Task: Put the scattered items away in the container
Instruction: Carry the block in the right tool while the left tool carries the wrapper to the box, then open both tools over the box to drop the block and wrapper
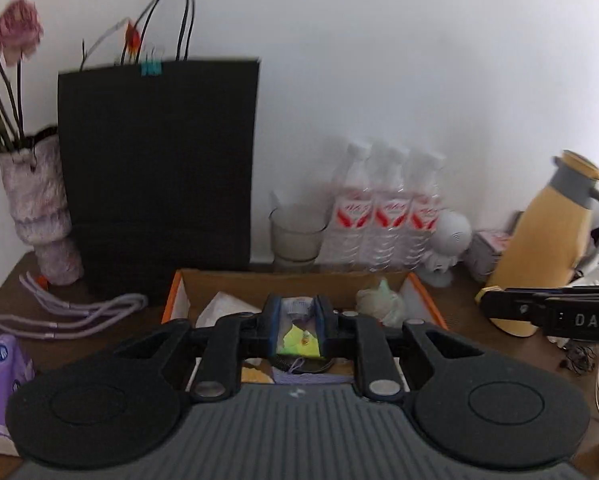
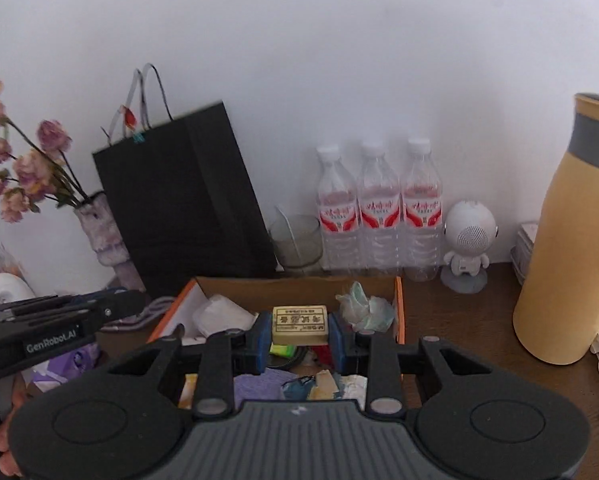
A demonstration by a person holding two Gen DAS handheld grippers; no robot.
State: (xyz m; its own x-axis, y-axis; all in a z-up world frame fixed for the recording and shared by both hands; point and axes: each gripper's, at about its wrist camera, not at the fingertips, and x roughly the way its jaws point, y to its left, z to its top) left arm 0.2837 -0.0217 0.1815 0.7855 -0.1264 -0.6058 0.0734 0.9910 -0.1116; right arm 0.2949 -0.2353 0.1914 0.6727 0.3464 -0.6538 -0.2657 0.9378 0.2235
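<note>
Eraser (image 2: 299,323): a small cream block with a printed paper sleeve, clamped across its short ends between the blue pads of the right gripper (image 2: 299,330), held above the open cardboard box (image 2: 398,304). It appears light, firm and slightly rubbery, so the pads should hold it well; the sleeve could slide, so grip on the block's ends is the sound choice.

Left gripper (image 1: 298,326): jaws nearly closed on a small card or packet (image 1: 298,334) with a white top and a yellow-green patch, also above the box. It looks thin, light and flexible; hold it by its flat faces, since an edge grip may buckle it.

Crumpled tissue (image 2: 365,307) and other small things already lie in the box. Both held things appear unbreakable under a short drop.
</note>
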